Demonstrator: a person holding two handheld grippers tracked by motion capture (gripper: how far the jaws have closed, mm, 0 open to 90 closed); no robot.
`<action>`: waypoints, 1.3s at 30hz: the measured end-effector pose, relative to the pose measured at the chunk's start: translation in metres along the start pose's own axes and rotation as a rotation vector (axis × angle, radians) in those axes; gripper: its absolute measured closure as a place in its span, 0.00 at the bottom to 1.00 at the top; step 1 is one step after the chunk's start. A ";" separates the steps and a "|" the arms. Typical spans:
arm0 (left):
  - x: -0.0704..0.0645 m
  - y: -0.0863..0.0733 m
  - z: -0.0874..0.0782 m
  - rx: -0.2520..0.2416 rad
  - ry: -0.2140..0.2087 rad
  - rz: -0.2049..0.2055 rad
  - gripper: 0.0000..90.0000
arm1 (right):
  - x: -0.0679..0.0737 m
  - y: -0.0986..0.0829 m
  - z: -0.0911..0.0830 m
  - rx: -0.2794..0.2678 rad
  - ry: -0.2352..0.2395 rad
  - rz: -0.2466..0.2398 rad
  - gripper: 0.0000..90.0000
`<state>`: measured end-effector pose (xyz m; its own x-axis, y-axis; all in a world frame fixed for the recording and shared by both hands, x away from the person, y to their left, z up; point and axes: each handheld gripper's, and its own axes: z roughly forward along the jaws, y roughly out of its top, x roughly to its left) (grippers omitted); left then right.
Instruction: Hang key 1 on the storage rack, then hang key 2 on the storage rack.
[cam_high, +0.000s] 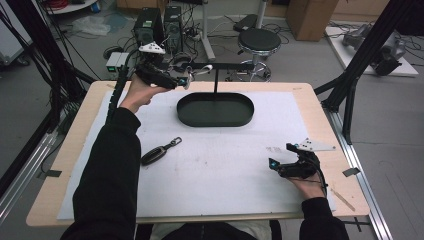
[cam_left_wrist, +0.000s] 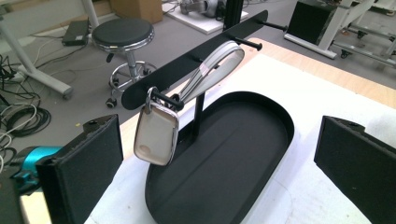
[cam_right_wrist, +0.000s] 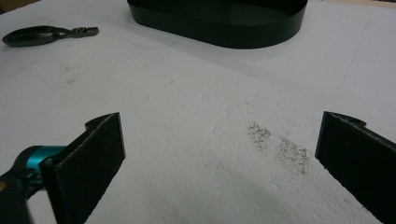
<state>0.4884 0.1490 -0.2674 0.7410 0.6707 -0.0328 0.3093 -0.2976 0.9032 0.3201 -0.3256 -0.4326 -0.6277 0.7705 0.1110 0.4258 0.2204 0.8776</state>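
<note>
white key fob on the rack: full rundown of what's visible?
The white key fob is a rounded rectangular piece with a glossy off-white face and chrome-looking edge. A metal ring at its top is hooked over a peg of the black rack, so it hangs tilted above the black oval tray. A grey-white strap loop runs up from the ring and lies against the bar. The left claw is open and apart from it.

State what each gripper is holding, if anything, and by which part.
Nothing is held. The left gripper is open before the white key fob hanging on the rack's peg; the right gripper is open over the white mat.
</note>
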 end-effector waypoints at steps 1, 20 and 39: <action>0.000 -0.002 -0.002 -0.006 -0.001 -0.004 0.02 | 0.000 0.000 0.000 0.000 0.000 0.001 0.01; -0.004 -0.045 -0.021 0.044 -0.010 -0.018 0.02 | 0.000 0.000 0.001 0.005 -0.003 0.002 0.01; -0.020 -0.085 -0.020 0.144 -0.047 0.004 0.02 | 0.001 0.000 0.002 0.009 -0.001 0.004 0.01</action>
<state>0.4358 0.1743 -0.3348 0.7682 0.6381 -0.0522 0.3859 -0.3965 0.8330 0.3210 -0.3241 -0.4330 -0.6254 0.7720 0.1137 0.4336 0.2226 0.8732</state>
